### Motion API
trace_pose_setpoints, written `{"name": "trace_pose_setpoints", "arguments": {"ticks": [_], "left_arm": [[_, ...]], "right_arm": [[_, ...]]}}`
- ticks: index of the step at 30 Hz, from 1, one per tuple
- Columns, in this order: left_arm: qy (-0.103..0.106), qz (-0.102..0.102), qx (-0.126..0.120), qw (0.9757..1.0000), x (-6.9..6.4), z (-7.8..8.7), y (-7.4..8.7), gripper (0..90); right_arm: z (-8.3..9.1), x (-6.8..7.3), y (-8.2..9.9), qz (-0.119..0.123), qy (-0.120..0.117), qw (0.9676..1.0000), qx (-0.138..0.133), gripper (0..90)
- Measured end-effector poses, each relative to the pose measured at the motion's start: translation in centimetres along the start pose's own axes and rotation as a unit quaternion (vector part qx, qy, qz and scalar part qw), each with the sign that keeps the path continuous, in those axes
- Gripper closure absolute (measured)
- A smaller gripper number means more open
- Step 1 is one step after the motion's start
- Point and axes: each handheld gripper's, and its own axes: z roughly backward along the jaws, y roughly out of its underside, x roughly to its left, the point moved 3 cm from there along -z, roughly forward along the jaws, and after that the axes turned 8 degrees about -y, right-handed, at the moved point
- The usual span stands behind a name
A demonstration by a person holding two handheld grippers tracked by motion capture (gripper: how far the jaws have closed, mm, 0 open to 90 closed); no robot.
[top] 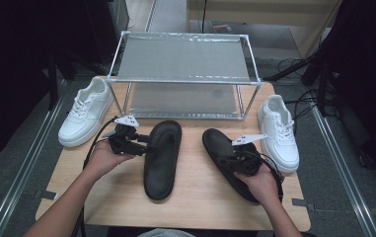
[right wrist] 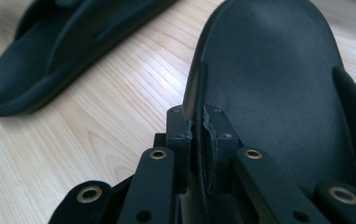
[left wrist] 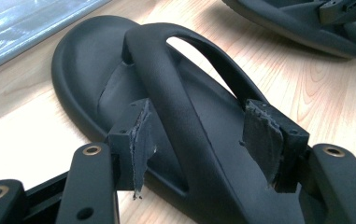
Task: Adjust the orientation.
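Note:
Two black slippers lie on the wooden table (top: 200,202). My left gripper (top: 143,148) stands open beside the left slipper (top: 163,158). In the left gripper view its pads (left wrist: 140,140) straddle that slipper's strap (left wrist: 175,88) with gaps on both sides. My right gripper (top: 235,160) is shut on the right slipper (top: 220,143). In the right gripper view the jaws (right wrist: 196,126) pinch a thin edge at the side of the slipper (right wrist: 269,70). The left slipper (right wrist: 63,42) lies beyond it.
A metal-framed shoe rack (top: 183,74) stands at the back of the table. One white sneaker (top: 84,111) sits left of it and another (top: 279,131) to its right. The table's front edge lies close behind both hands.

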Motion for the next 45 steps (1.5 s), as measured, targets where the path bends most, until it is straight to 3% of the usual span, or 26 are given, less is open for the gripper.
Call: {"name": "trace_pose_setpoints", "arguments": {"ticks": [7,13,22,27,28,32,34,38,39,41,42,43,45], "left_arm": [[-0.011,0.01,0.0,0.9999,0.2,0.9,1.0,42.6],[-0.019,0.026,-0.004,0.9995,0.4,1.7,2.0,42.7],[-0.032,0.031,-0.003,0.999,0.4,2.4,2.9,42.7],[-0.035,0.035,-0.003,0.9988,0.3,2.6,3.2,42.6],[-0.035,0.036,-0.003,0.9987,0.3,2.6,3.3,42.6],[-0.037,0.036,-0.004,0.9986,0.3,2.7,3.4,42.6],[-0.037,0.036,-0.004,0.9987,0.3,2.7,3.4,42.7],[-0.036,0.033,-0.004,0.9988,0.3,2.7,3.3,42.7],[-0.037,0.033,-0.004,0.9988,0.3,2.7,3.3,42.6],[-0.036,0.034,-0.006,0.9988,0.4,2.7,3.3,42.7],[-0.036,0.035,-0.006,0.9987,0.4,2.7,3.2,42.6],[-0.035,0.034,-0.007,0.9988,0.4,2.7,3.2,42.7],[-0.036,0.031,-0.008,0.9988,0.4,2.7,3.0,42.6]], "right_arm": [[-1.6,0.6,-1.3,0.011,-0.016,0.9998,0.008,83.8],[-3.0,0.8,-2.3,0.01,-0.012,0.9998,0.015,83.6],[-5.1,1.0,-3.3,0.016,-0.009,0.9993,0.033,83.5],[-6.1,1.3,-3.5,0.029,-0.011,0.9984,0.047,83.1],[-6.4,1.4,-3.6,0.04,-0.008,0.9979,0.05,82.4],[-6.3,1.4,-3.6,0.034,-0.011,0.9985,0.041,81.1],[-6.0,1.2,-3.8,0.028,-0.018,0.9991,0.027,77.1],[-5.2,1.2,-4.0,0.026,-0.027,0.9993,0.005,77.7],[-4.6,1.4,-4.1,0.024,-0.033,0.9991,-0.01,78.6],[-4.4,1.5,-4.2,0.024,-0.033,0.999,-0.015,80.6],[-4.1,1.6,-4.2,0.026,-0.037,0.9988,-0.019,85.9],[-3.8,2.0,-4.0,0.031,-0.042,0.9985,-0.017,90.0],[-3.6,2.2,-3.7,0.033,-0.045,0.9983,-0.013,90.0]]}}
